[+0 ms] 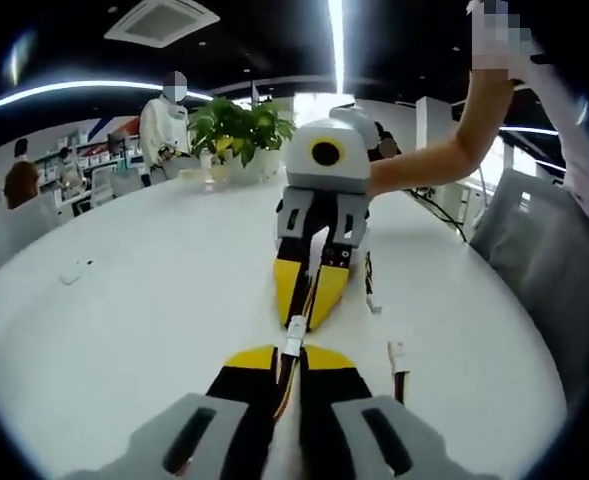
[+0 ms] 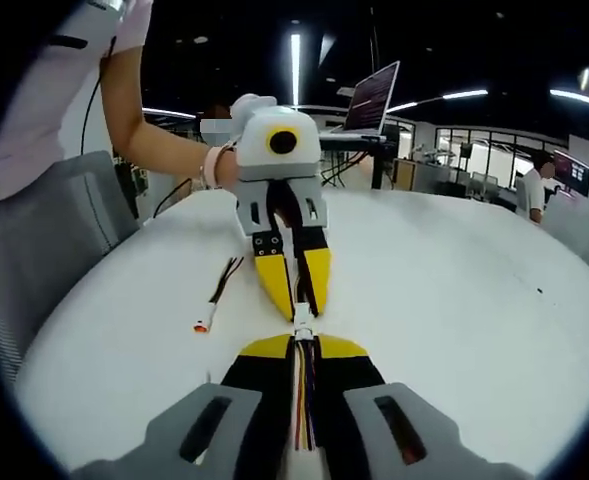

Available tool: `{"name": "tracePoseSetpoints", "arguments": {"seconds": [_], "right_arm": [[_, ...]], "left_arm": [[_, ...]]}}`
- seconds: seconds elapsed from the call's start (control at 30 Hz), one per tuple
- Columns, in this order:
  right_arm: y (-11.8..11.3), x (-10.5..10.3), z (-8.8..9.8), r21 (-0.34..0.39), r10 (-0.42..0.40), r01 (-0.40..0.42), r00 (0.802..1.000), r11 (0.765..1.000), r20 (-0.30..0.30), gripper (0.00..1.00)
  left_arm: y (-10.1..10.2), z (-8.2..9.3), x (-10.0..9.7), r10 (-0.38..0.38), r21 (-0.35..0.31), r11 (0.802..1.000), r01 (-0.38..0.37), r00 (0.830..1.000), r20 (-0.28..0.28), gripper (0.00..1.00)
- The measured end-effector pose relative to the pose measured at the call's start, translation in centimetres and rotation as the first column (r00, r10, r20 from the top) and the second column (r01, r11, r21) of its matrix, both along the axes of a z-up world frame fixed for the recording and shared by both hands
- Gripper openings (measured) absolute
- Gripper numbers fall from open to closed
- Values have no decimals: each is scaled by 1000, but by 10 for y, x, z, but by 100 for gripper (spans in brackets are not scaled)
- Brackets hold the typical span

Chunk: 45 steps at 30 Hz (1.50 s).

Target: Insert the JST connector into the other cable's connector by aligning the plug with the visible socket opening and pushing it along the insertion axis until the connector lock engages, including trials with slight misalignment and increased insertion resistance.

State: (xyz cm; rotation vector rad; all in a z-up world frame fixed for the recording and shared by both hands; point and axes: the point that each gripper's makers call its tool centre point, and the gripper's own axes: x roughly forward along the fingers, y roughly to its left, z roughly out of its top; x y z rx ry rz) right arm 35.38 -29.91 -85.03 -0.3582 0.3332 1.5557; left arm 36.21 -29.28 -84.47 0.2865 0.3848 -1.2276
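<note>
My left gripper (image 1: pixel 290 352) is shut on a cable, whose white JST connector (image 1: pixel 294 335) sticks out past the yellow tips. Facing it tip to tip over the white table (image 1: pixel 154 300) is my right gripper (image 1: pixel 306 318), held by a person's hand. In the right gripper view, my right gripper (image 2: pixel 304 345) is shut on a cable of coloured wires (image 2: pixel 302 395) ending in a white connector (image 2: pixel 302 325). That connector meets the tips of the left gripper (image 2: pixel 301 310). Whether the two connectors are fully mated I cannot tell.
Spare cables with white connectors lie beside the grippers (image 1: pixel 398 360) (image 1: pixel 372 290) (image 2: pixel 212 300). A potted plant (image 1: pixel 239 130) and a standing person (image 1: pixel 164 125) are at the table's far end. A laptop (image 2: pixel 372 95) stands behind, and a grey chair (image 2: pixel 44 240) is at the table edge.
</note>
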Motion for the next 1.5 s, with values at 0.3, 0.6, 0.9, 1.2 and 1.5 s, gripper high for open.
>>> {"name": "tracePoseSetpoints", "arguments": {"seconds": [0.3,0.6,0.9,1.2,1.5], "right_arm": [[-7,5,0,-14,-29,29,1000,999,-2,13],[-24,3,19,1,-58,58,998,998,22,11],[-38,-24,35,6,-46,46,999,999,28,13],[-46,-52,19,-13,-53,53,998,999,-22,13],[-45,-51,12,-29,-48,47,998,999,-32,11]], "left_arm": [[8,6,0,40,1,999,-40,999,0,11],[14,29,-8,55,-17,998,-54,997,45,13],[18,39,-35,55,-8,998,-55,998,44,17],[17,34,-65,64,-3,998,-64,998,3,18],[4,23,-67,49,5,999,-49,999,10,18]]}}
